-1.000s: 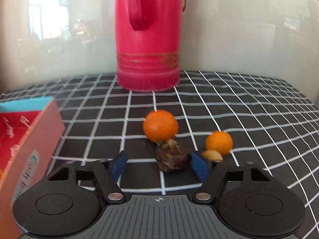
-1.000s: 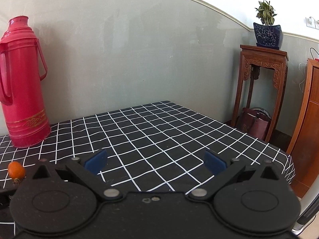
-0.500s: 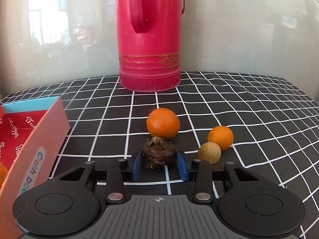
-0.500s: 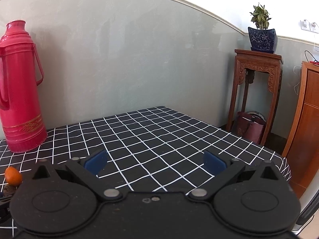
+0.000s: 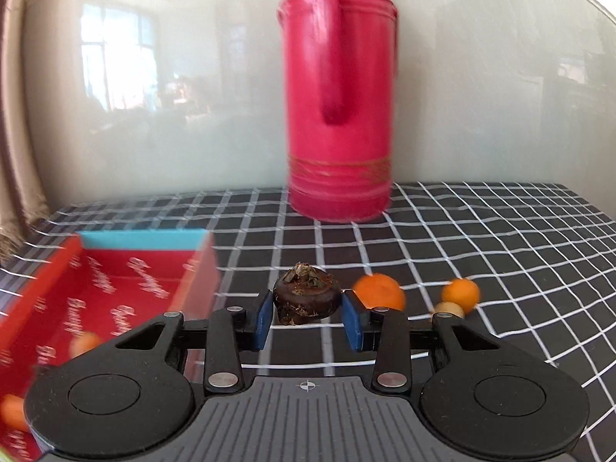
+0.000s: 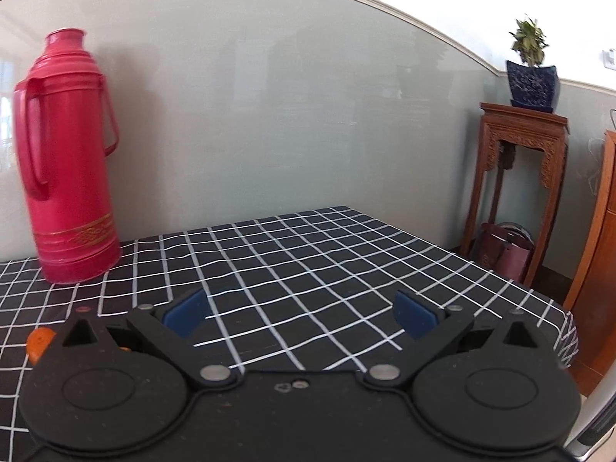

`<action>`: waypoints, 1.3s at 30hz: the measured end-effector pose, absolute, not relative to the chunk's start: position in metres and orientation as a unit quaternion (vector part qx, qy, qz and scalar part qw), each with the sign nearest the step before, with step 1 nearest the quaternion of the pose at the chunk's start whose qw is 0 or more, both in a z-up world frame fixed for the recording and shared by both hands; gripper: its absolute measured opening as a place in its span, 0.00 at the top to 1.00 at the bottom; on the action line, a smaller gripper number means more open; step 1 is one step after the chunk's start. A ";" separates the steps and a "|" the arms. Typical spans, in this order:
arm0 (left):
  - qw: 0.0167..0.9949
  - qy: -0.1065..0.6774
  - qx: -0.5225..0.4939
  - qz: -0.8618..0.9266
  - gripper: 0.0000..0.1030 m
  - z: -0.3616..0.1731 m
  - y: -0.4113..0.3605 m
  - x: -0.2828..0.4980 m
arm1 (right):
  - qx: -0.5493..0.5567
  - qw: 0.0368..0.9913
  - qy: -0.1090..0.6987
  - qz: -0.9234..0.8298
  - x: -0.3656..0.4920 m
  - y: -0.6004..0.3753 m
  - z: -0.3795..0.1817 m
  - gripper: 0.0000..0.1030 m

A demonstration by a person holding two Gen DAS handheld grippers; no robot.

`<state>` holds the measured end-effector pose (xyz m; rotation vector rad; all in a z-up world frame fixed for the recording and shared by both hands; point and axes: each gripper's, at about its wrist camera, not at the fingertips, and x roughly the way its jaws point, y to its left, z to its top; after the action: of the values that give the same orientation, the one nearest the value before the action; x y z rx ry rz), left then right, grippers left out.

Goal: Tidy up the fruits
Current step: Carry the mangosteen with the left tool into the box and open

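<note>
My left gripper is shut on a dark brown water chestnut and holds it above the checked tablecloth. To its left lies an open red box with orange fruits inside. On the cloth to the right lie a large orange, a smaller orange and a tan longan. My right gripper is open and empty over the cloth; an orange shows at its far left.
A tall red thermos stands at the back against the wall; it also shows in the right wrist view. The table's right edge drops off beside a wooden stand with a potted plant.
My left gripper closed on the water chestnut, lifted it off the cloth and swung left toward the red box. The right gripper shifted slightly and stayed open.
</note>
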<state>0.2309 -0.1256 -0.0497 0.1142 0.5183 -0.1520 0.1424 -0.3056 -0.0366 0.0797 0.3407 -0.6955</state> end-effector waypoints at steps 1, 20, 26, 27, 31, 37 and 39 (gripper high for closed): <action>0.963 0.253 0.055 -0.069 0.62 -0.047 -0.119 0.230 | 0.035 0.927 0.166 -0.336 0.144 -0.302 -0.037 0.06; 0.959 0.268 0.038 0.078 0.62 -0.057 0.012 0.227 | -0.015 0.943 0.174 -0.285 0.162 -0.252 -0.042 0.06; 0.955 0.279 0.031 0.092 0.62 -0.063 0.019 0.225 | -0.026 0.945 0.176 -0.275 0.165 -0.245 -0.044 0.06; 0.955 0.278 0.030 0.095 0.62 -0.062 0.018 0.223 | -0.026 0.945 0.176 -0.275 0.166 -0.244 -0.045 0.06; 0.956 0.276 0.021 0.098 0.59 -0.060 0.023 0.221 | -0.030 0.945 0.180 -0.272 0.168 -0.242 -0.046 0.06; 0.961 0.251 0.008 0.112 0.32 -0.051 0.033 0.210 | -0.033 0.946 0.180 -0.266 0.170 -0.238 -0.047 0.06; 0.962 0.246 0.009 0.116 0.26 -0.048 0.036 0.207 | -0.034 0.947 0.181 -0.264 0.171 -0.236 -0.047 0.06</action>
<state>0.2065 0.0364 -0.0483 0.0175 0.4973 0.2348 0.1709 -0.2361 -0.0471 -0.0701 0.3691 -0.5379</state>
